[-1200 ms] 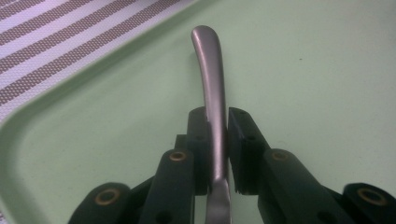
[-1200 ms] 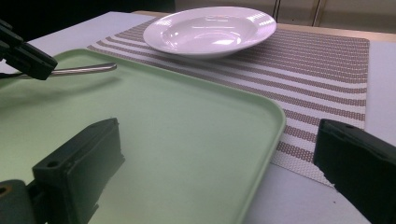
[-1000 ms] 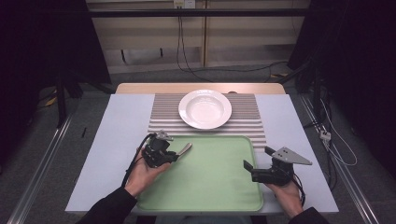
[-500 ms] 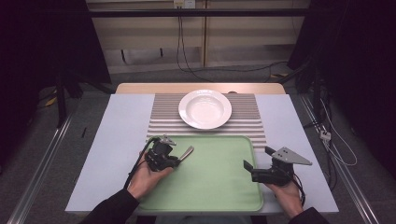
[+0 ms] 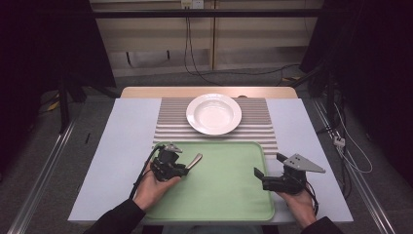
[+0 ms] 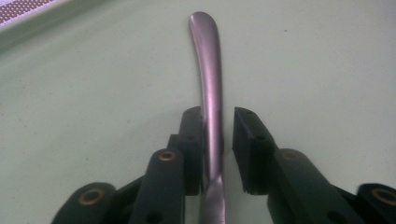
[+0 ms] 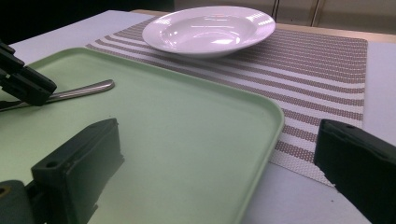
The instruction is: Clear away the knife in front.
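Lying on the green tray (image 5: 229, 190) near its left rim, a metal utensil handle (image 6: 208, 79) is being straddled by the left gripper (image 6: 218, 140), one jaw touching it, the other just off. At the tray's right rim, the right gripper (image 5: 267, 171) is being held wide, with nothing between its jaws. Beyond the tray, a white plate (image 5: 214, 113) is sitting on a striped mat (image 5: 170, 119).
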Available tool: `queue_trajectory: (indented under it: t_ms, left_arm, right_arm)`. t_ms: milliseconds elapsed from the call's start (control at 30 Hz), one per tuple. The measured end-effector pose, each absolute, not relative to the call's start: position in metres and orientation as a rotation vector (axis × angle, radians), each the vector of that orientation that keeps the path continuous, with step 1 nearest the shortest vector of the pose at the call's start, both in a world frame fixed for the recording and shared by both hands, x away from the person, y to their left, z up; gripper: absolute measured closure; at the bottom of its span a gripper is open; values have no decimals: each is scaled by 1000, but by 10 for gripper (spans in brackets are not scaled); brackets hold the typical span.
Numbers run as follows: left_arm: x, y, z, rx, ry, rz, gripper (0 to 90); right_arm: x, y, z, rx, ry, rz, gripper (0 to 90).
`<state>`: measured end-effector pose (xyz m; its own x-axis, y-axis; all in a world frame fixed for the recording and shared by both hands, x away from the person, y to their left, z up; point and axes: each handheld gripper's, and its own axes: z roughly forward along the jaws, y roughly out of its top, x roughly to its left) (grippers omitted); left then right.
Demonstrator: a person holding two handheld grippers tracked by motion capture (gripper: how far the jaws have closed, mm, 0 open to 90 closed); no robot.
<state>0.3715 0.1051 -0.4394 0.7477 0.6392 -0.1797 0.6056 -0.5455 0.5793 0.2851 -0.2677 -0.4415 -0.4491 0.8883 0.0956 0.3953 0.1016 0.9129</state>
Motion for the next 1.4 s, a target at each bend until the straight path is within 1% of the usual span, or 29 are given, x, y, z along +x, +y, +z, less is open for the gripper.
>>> queue_trajectory:
  t_ms: [67,100,167,233,267,300,333,367,467,500,533,567,600,633,700,800,867,900,933,967,1000,1067,1100,1133,1167,1200,1233,1333,1400]
  left_arm:
    - [370,104,-439,2310,925,74,702]
    - [370,104,-439,2313,914,66,661]
    - [369,103,-438,2330,891,72,616]
    - [369,103,-438,2339,867,63,596]
    - [369,104,-438,2342,867,73,533]
    - [369,105,-437,2337,870,94,533]
    - [369,105,-437,2326,867,101,450]
    - [369,105,-437,2309,868,118,450]
    - [370,106,-436,2286,869,143,289]
    - [371,106,-436,2274,876,124,194]
    - [371,106,-436,2274,886,114,142]
    - [372,106,-435,2282,903,117,142]
    - [372,107,-433,2272,903,109,54]
    - [372,107,-432,2272,905,109,51]
    - [370,107,-427,2261,891,146,69]
    - [363,106,-422,2234,820,192,87]
    - [359,103,-419,2223,786,199,173]
    - [357,101,-419,2225,773,200,191]
    - [355,100,-418,2227,756,204,286]
    - [353,98,-418,2227,748,220,329]
    - [352,96,-418,2218,733,192,329]
    - [351,94,-418,2213,713,178,426]
    - [351,92,-418,2226,701,161,587]
    - [350,91,-418,2231,688,145,587]
    - [349,89,-419,2236,700,137,676]
    - [349,87,-420,2246,681,107,676]
    - [347,85,-420,2257,667,106,750]
    - [344,80,-420,2277,651,109,900]
    - [345,80,-422,2293,661,115,900]
  right_arm:
    - [285,-268,-441,1253,1895,1329,8]
    - [284,-267,-441,1248,1899,1324,8]
    - [284,-267,-441,1247,1901,1323,8]
    - [285,-267,-441,1244,1903,1322,8]
    - [285,-267,-441,1247,1905,1318,8]
    - [285,-267,-441,1247,1905,1318,8]
    - [285,-267,-441,1244,1904,1319,8]
    - [285,-267,-441,1244,1904,1319,8]
    - [285,-268,-442,1247,1902,1323,8]
    - [285,-268,-442,1247,1903,1324,8]
    - [285,-268,-442,1245,1904,1324,8]
    - [285,-268,-442,1245,1904,1324,8]
    - [285,-267,-442,1243,1906,1325,8]
    - [286,-267,-442,1242,1907,1327,8]
    - [286,-267,-442,1242,1908,1327,8]
    - [286,-267,-442,1247,1906,1331,8]
    - [286,-267,-442,1246,1908,1333,8]
    - [286,-267,-442,1250,1908,1334,8]
    - [286,-268,-442,1253,1905,1335,8]
    - [286,-268,-442,1252,1906,1336,8]
    - [286,-268,-442,1252,1906,1336,8]
    - [286,-268,-442,1252,1907,1337,8]
    - [286,-268,-442,1248,1910,1338,8]
    - [286,-268,-442,1248,1910,1338,8]
    - [286,-269,-443,1251,1909,1335,8]
    - [286,-269,-443,1251,1909,1335,8]
    - [286,-268,-443,1257,1906,1337,8]
    - [286,-268,-442,1252,1908,1330,8]
    - [285,-268,-442,1245,1910,1324,8]
